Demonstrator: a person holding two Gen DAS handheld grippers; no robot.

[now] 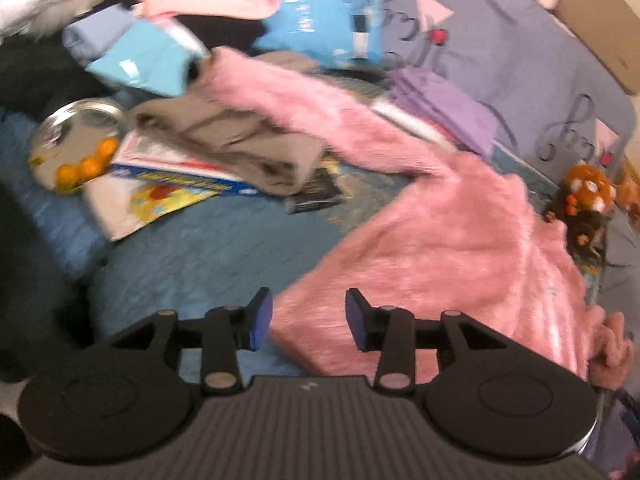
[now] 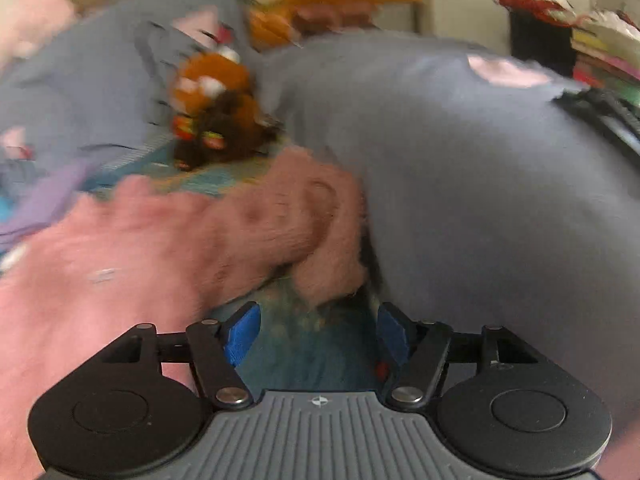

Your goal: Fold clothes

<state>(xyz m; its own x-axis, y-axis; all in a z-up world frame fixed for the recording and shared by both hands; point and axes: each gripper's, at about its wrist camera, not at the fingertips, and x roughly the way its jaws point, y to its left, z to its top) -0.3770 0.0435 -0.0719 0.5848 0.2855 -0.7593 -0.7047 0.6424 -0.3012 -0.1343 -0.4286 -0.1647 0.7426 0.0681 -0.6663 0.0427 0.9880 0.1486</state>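
A fluffy pink sweater [image 1: 440, 232] lies spread on a blue bedspread [image 1: 208, 248], one sleeve stretched up and to the left. My left gripper [image 1: 308, 318] is open, its blue pads either side of the sweater's lower hem, nothing pinched. In the right wrist view the same pink sweater [image 2: 120, 248] fills the left side, and its bunched cuff [image 2: 320, 232] lies just beyond my right gripper [image 2: 318, 334]. That gripper is open over the blue bedspread [image 2: 312, 352], with nothing between its blue pads. Both views are blurred by motion.
A grey garment [image 1: 232, 140] lies on books beside a metal bowl of oranges [image 1: 76, 144]. A lilac folded cloth [image 1: 444, 108], a blue bag [image 1: 332, 12] and a grey-blue duvet [image 2: 480, 184] ring the sweater. A brown plush toy [image 2: 216, 112] sits at the duvet's edge.
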